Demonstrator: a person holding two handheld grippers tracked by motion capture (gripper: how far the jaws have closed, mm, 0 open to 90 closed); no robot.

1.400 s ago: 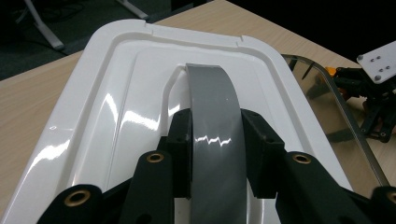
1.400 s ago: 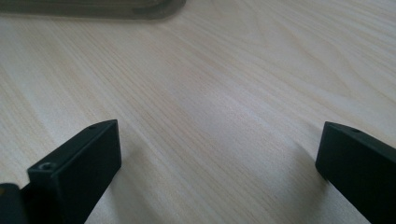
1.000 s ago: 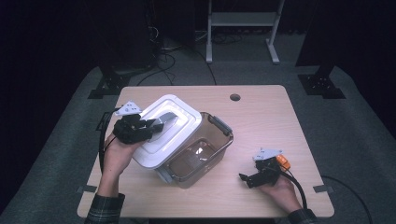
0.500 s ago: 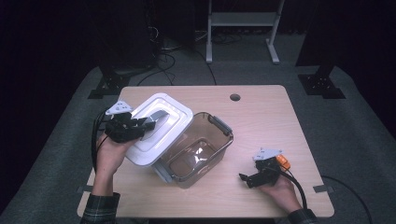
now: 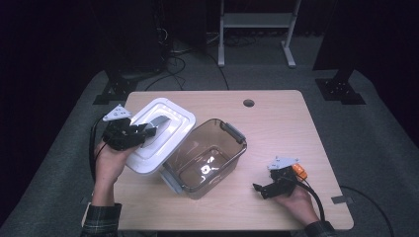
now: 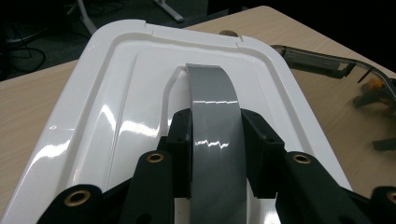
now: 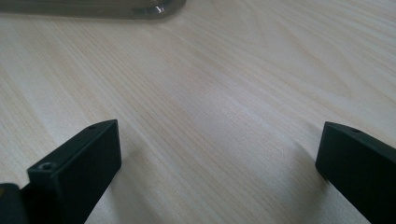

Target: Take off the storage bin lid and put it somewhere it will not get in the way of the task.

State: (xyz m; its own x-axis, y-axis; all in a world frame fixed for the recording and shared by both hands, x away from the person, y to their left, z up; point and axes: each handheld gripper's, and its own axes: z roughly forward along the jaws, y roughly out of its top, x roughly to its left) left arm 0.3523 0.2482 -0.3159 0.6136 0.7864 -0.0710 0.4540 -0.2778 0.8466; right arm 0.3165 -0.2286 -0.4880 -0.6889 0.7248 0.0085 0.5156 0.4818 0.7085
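Note:
A white plastic lid (image 5: 159, 136) with a grey handle (image 6: 215, 121) is held tilted above the table's left side. My left gripper (image 5: 141, 132) is shut on that handle, its jaws pressing both sides of the grey strap. Right of the lid stands a clear brown container (image 5: 205, 158), uncovered and with nothing inside, with grey latches at its ends. The lid's right edge overlaps the container's left rim in the high view. My right gripper (image 5: 262, 190) rests low on the wooden table (image 5: 276, 128) near the front right, open, with bare wood between its jaws (image 7: 215, 158).
A round cable hole (image 5: 248, 103) sits near the table's far edge. Dark stands and cables occupy the floor behind the table. The container's base edge (image 7: 93, 9) lies ahead of the right gripper.
My left gripper has carried the lid leftward off the container, uncovering most of it. The right gripper has stayed still.

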